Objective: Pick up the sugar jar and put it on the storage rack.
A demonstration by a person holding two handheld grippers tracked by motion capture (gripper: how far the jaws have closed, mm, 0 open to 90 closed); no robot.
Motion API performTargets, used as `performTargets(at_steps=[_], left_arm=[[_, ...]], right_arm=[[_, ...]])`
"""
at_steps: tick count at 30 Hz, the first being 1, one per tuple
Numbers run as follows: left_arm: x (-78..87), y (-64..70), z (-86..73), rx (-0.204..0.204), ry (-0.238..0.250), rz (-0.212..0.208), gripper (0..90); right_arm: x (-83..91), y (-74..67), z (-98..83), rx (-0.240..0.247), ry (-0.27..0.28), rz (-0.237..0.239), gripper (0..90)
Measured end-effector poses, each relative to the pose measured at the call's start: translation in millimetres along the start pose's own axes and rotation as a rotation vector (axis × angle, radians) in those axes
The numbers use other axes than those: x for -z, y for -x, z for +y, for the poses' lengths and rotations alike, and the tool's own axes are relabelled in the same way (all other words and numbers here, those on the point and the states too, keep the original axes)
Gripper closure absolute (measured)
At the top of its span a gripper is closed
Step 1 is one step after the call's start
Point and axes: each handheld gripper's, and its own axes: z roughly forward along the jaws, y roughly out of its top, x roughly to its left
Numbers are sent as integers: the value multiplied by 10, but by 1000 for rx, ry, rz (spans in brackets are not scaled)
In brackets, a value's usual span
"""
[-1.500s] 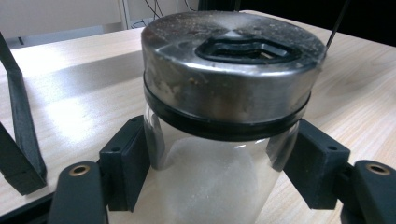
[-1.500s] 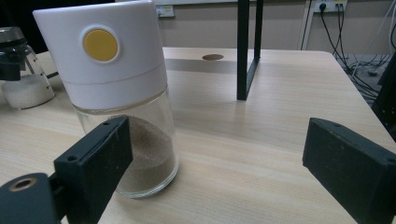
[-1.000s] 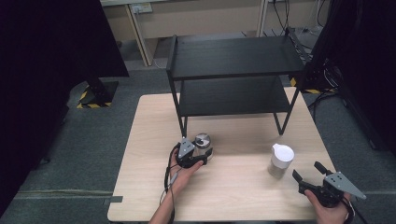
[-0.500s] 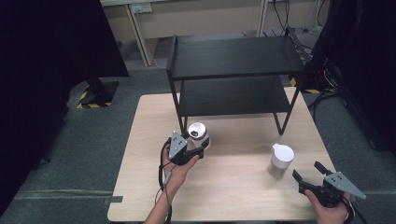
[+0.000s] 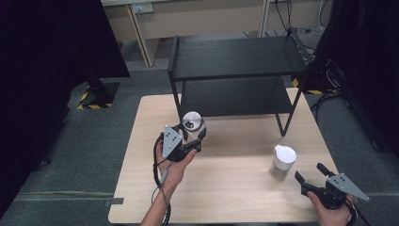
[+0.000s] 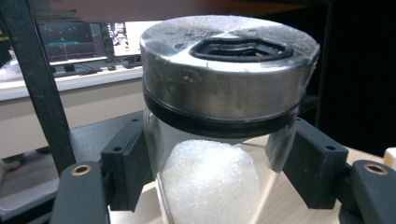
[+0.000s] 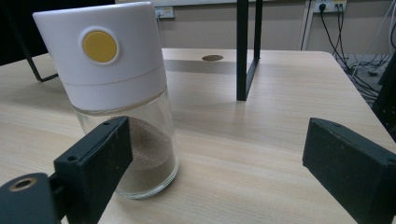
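Two jars are in play. The left tongs (image 5: 194, 137) are clamped on the clear glass jar with a steel lid and white crystals (image 6: 219, 140), held above the light wooden desk (image 5: 235, 188) just before the black two-tier metal shelf (image 5: 235, 59). The step looks like carrying it to a tier. Next, it must stay upright and clear the frame. The right tongs (image 7: 215, 168) gape empty beside the white-capped glass shaker of brown powder (image 7: 121, 112).

Two jars here: one steel-lidded glass jar (image 5: 193, 124) of white crystals and one white-capped shaker jar (image 5: 283, 162) of brown powder. Also two handheld grippers, left gripper (image 5: 188, 140) and right gripper (image 5: 310, 173), plus one black two-tier shelf (image 5: 235, 59) on one wooden table (image 5: 235, 188).
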Motion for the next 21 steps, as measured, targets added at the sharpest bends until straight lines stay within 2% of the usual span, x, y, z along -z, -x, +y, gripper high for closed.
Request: performTargets(at_steps=[4, 8, 14, 21], left_arm=[[18, 26, 99, -8, -1, 10, 297], [35, 41, 185, 1, -8, 13, 297], [50, 69, 287, -14, -18, 23, 297], [62, 67, 390, -2, -18, 27, 297]], right_arm=[[-2, -1, 5, 2, -3, 0, 87], [-2, 3, 4, 0, -2, 2, 87], [0, 8, 1, -1, -1, 4, 87], [0, 7, 1, 1, -1, 4, 87]])
